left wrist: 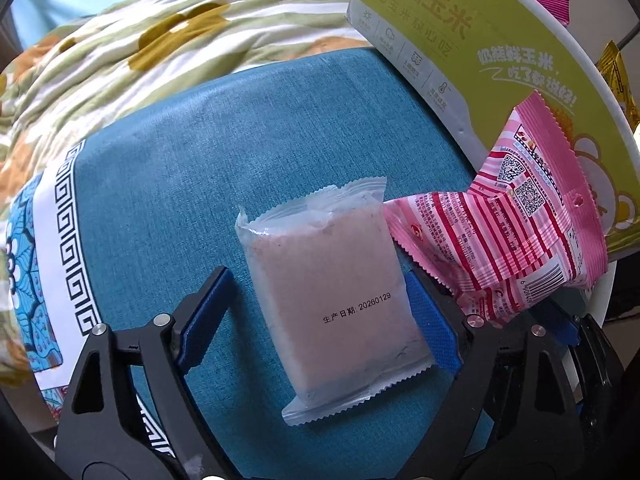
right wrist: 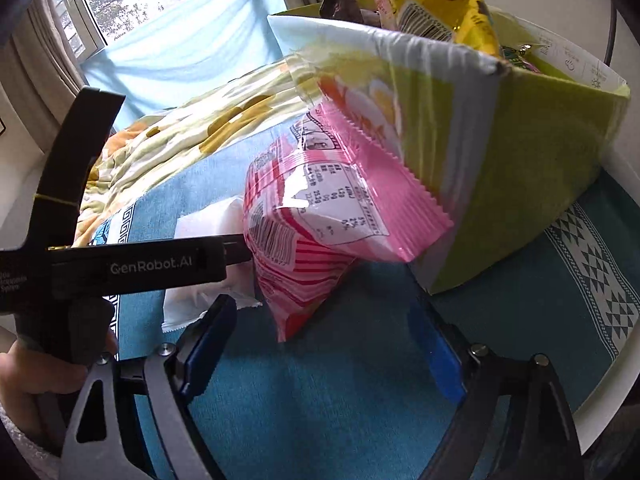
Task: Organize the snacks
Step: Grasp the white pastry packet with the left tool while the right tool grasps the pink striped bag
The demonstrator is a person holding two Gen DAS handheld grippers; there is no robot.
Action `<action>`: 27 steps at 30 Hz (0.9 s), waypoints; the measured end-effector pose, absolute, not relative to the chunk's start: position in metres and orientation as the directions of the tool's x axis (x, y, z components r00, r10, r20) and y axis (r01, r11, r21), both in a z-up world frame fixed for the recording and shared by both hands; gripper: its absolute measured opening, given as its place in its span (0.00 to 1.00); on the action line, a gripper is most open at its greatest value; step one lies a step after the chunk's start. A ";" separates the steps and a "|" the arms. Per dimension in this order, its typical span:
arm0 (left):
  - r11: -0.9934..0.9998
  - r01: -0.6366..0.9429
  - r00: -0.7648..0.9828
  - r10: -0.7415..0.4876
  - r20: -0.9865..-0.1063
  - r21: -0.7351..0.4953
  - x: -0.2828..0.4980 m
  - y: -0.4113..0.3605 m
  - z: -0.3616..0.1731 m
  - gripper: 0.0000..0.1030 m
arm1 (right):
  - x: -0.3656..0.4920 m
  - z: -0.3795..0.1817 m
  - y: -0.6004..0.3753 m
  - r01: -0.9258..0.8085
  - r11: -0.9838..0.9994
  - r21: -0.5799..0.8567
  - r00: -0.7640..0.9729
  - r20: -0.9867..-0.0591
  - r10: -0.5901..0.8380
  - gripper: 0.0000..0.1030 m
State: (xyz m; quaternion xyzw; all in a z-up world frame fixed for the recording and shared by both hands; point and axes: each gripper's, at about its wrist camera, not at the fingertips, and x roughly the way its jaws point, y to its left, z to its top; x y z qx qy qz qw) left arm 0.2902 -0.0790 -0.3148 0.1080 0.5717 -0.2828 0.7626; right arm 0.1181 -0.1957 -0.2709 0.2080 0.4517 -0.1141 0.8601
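Note:
A clear packet [left wrist: 332,280] with a pinkish-brown block and a printed date lies flat on the teal cloth [left wrist: 180,168]. My left gripper [left wrist: 320,316] is open and straddles it; the left pad [left wrist: 204,312] stands apart from the wrapper and the right pad [left wrist: 432,320] sits at its edge. A pink striped packet [left wrist: 516,224] leans against the green and white snack box [left wrist: 500,40]. In the right wrist view the pink striped packet [right wrist: 312,224] stands just beyond my right gripper [right wrist: 320,320], which is open with only the packet's lower corner between its fingertips.
The snack box [right wrist: 520,160] holds a yellow bag [right wrist: 440,4] and other snacks. The left gripper's black body [right wrist: 120,268] crosses the right view at the left, held by a hand [right wrist: 36,380]. A floral quilt [left wrist: 160,40] lies beyond the white table rim [right wrist: 608,380].

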 end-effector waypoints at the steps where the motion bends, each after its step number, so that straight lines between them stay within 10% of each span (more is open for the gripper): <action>1: 0.818 0.551 0.184 -0.310 -0.933 -0.163 0.292 -0.075 -0.314 0.77 | 0.120 -0.272 -0.195 0.383 0.887 0.258 0.566 -0.824 -0.005 0.82; 27: 0.809 0.568 0.197 -0.316 -0.928 -0.155 0.296 -0.040 -0.306 0.59 | 0.144 -0.268 -0.197 0.507 0.804 0.311 0.633 -0.768 -0.102 0.66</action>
